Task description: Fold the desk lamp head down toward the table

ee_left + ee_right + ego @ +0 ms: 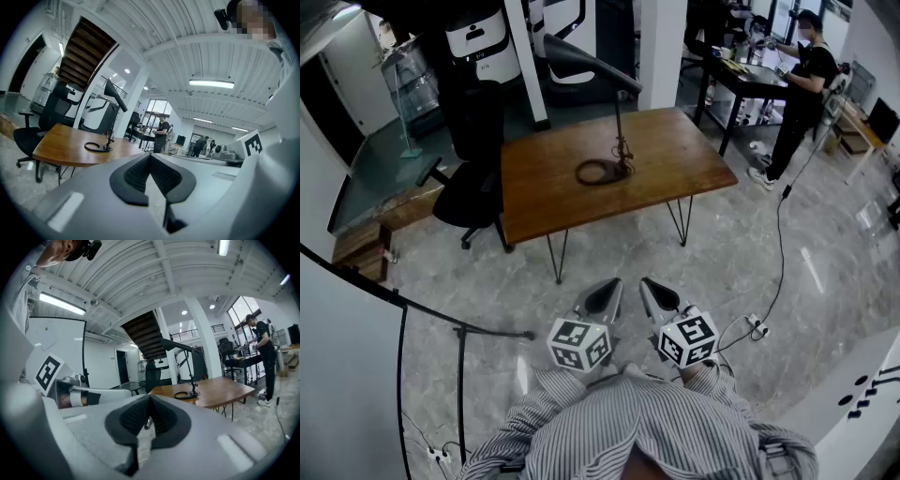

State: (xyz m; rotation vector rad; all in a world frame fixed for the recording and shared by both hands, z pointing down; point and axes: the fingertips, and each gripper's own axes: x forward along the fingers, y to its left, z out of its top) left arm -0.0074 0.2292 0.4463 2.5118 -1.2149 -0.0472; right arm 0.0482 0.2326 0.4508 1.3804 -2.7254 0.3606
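Head view: the left gripper (602, 298) and the right gripper (659, 300) hang side by side over the floor, well short of the wooden table (534, 202). The desk lamp (618, 117) stands on the table, its head raised.

Left gripper view: jaws clenched together, nothing between them, lamp far ahead on the table.

Right gripper view: jaws pressed together too, gripping nothing, lamp again well apart.

A brown wooden table (680, 155) carries a black desk lamp (618, 117), standing near its middle.
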